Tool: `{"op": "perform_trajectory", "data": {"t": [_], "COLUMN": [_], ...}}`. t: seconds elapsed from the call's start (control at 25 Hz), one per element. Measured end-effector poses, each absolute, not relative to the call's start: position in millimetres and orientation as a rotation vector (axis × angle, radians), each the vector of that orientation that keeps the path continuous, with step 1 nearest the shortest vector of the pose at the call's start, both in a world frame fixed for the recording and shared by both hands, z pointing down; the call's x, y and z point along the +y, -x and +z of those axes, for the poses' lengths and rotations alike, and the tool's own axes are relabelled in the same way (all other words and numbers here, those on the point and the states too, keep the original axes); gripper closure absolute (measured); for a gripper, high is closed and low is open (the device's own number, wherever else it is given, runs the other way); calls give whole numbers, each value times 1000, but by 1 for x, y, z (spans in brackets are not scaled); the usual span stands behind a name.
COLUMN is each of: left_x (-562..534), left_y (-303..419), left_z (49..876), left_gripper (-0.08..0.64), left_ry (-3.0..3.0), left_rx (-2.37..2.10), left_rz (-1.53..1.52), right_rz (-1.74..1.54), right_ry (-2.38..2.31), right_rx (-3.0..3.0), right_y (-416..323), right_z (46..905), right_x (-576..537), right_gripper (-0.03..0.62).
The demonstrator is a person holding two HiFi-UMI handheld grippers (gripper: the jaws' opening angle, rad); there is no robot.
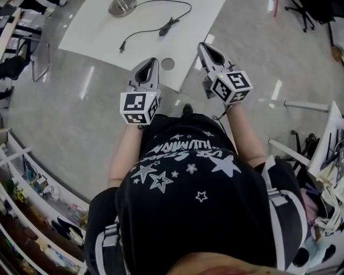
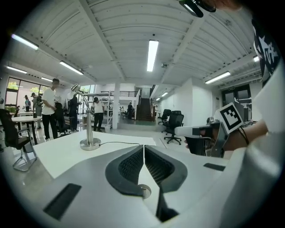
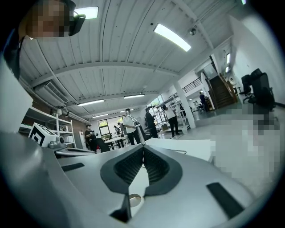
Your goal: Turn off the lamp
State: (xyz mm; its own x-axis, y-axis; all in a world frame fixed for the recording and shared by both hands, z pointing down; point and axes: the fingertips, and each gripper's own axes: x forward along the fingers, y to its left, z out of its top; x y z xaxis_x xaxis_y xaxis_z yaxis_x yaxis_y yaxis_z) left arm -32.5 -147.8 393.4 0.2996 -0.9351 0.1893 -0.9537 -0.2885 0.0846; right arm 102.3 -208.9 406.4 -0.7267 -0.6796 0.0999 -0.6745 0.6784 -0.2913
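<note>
A silver desk lamp stands on the white table (image 1: 97, 32); only its round base (image 1: 122, 6) shows in the head view. Its black cord runs to an inline switch (image 1: 169, 24) and ends in a loose plug (image 1: 122, 47). The left gripper view shows the base (image 2: 90, 143) and the lamp head (image 2: 75, 88) ahead at the left. My left gripper (image 1: 152, 60) (image 2: 144, 146) is shut and empty, over the table's near edge. My right gripper (image 1: 203, 46) (image 3: 143, 147), also shut and empty, is level beside it. The lamp pole (image 3: 138, 133) rises just beyond its tips.
A round cable hole (image 1: 167, 64) sits in the table's near edge between the grippers. A chair (image 1: 29, 53) stands left of the table and shelves (image 1: 32, 198) line the left wall. Several people (image 2: 50, 109) stand beyond the table. Office chairs (image 2: 173, 127) stand farther back.
</note>
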Motion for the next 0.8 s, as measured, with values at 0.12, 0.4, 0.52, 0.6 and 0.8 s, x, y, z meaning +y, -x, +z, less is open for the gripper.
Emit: {"op": "perform_trajectory", "data": {"t": [0.12,0.4,0.52,0.6,0.8], "left_x": [-159,-195,-216,-230,-268], "left_y": [32,48,57,60,68], "left_z": [402,416,426,433,462], "left_gripper": [548,548,546,546,545], "left_ry": [-2353,-2349,-2353,-2360,-2372], "left_rx": [-1734,-1655,-1616,-1591,-1569], "left_rz": [174,208,221,249,359], "right_rz": [-503,-535,-549,-564,-601], "right_ry": [1143,1149,1185,1216,1282], "right_rx": [2877,2912,2908,2900,2903], "right_y": [-98,-73,-66,-61,-53], "right_z": [410,421,428,432,450], "right_x": [-220,-243,-259,-270,-297], "right_gripper": [586,586,586,586,586]}}
